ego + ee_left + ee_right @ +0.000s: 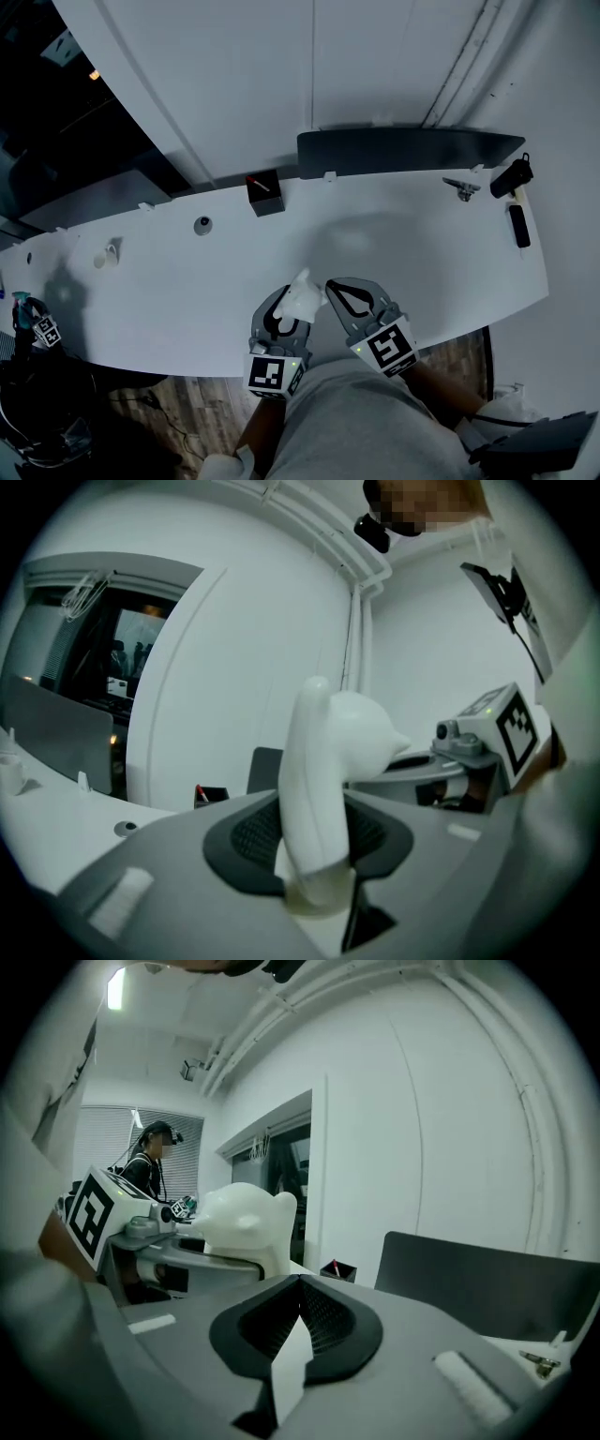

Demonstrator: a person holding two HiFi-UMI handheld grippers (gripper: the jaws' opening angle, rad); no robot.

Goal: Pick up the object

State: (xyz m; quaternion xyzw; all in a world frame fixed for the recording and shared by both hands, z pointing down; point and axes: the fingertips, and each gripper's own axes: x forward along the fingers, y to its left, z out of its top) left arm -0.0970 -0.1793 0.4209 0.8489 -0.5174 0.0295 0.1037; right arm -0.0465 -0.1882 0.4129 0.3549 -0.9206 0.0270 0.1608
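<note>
The object is a white moulded figure with small ears [305, 296], held upright just above the white table's [422, 253] front edge. My left gripper [296, 306] is shut on its lower part; in the left gripper view the figure [323, 771] stands between the dark pads of the left gripper [319, 860]. My right gripper [336, 287] is close beside it on the right, shut with nothing in it. In the right gripper view the right gripper [298, 1321] shows its pads meeting, and the figure [246, 1222] sits to the left, apart from them.
A black pen box with a red pen [265, 194] stands at the table's back, next to a dark panel [403, 150]. Small items lie at the left [106, 256] and middle left [202, 224]. Black tools [518, 225] and a metal piece [462, 187] lie far right. A person [150, 1162] stands in the background.
</note>
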